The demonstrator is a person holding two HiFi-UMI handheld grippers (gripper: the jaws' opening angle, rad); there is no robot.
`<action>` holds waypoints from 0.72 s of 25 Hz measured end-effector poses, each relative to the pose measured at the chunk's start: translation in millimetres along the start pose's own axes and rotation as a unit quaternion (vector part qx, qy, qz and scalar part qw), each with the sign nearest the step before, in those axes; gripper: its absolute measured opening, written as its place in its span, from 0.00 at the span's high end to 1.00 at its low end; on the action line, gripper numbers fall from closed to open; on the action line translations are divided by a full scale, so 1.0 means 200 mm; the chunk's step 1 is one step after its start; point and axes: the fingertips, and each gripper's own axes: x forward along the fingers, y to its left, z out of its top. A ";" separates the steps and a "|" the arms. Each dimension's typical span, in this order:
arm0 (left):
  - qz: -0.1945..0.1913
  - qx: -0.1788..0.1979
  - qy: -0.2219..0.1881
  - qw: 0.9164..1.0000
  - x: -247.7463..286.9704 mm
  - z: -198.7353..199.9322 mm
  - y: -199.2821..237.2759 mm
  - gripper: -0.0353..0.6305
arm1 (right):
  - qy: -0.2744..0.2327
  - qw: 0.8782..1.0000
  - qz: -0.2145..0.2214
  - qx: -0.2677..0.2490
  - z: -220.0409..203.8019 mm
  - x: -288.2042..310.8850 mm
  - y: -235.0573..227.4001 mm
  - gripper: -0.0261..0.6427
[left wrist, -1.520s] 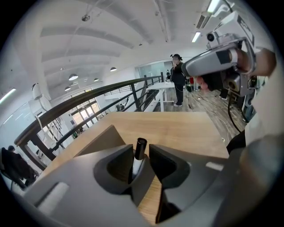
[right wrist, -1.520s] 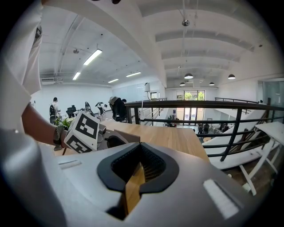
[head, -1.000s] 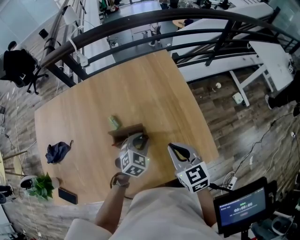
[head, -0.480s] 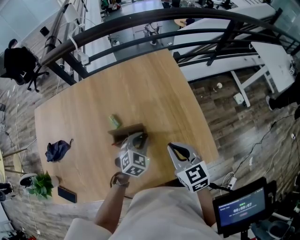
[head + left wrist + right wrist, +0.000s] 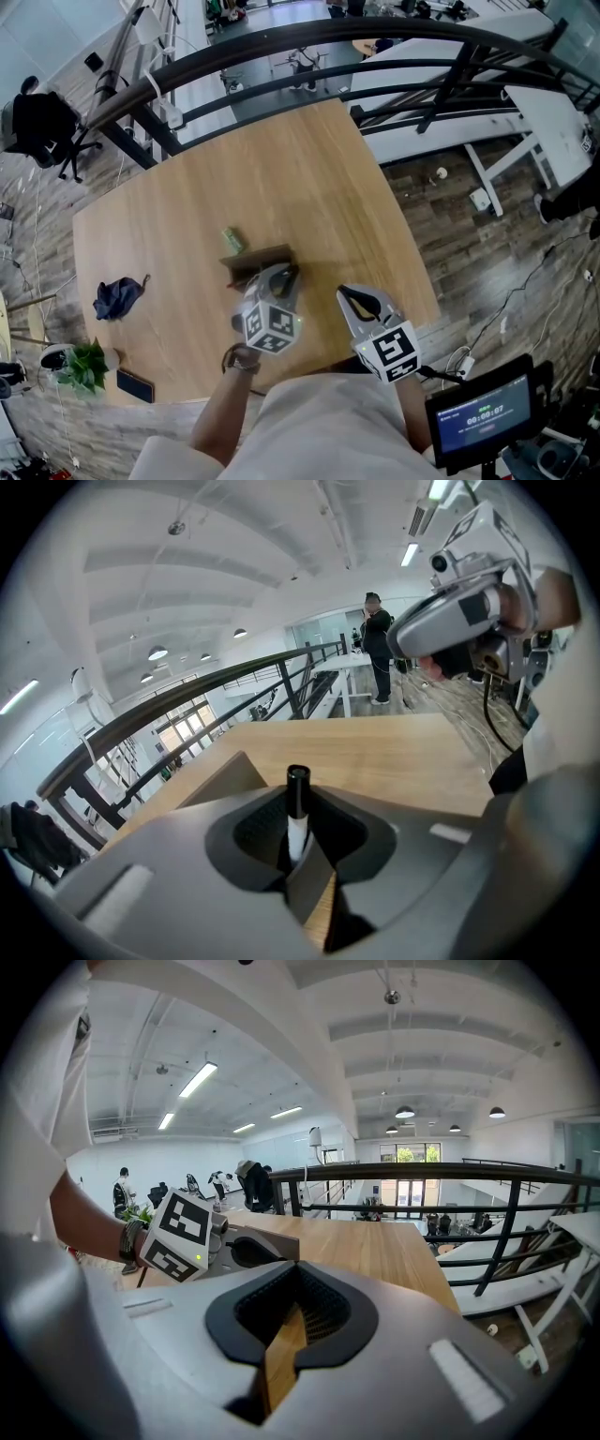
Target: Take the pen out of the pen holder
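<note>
Left tongs (image 5: 296,853) had just been closing and clamped the pen (image 5: 297,799) (black cap up), upright at the brown pen holder (image 5: 255,262). Right tongs (image 5: 281,1340) slightly apart, empty, above bench (image 5: 309,178).

Left gripper (image 5: 280,276): jaws have just been closing, from wide apart to narrow, and now sit against the pen (image 5: 297,806) standing between them. In the head view, the table scene has drifted slightly right.
</note>
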 end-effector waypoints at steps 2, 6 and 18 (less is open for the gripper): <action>0.004 0.003 -0.006 1.000 -0.02 0.02 0.01 0.85 | -0.002 1.000 0.000 -0.001 0.00 0.00 0.01 0.96; 0.014 0.007 -0.015 1.000 -0.05 0.04 0.03 0.85 | -0.003 1.000 0.001 -0.002 0.01 0.00 0.01 0.96; 0.038 0.008 -0.050 0.998 -0.15 0.17 0.07 0.85 | -0.009 1.000 -0.001 -0.014 0.05 -0.03 0.03 0.96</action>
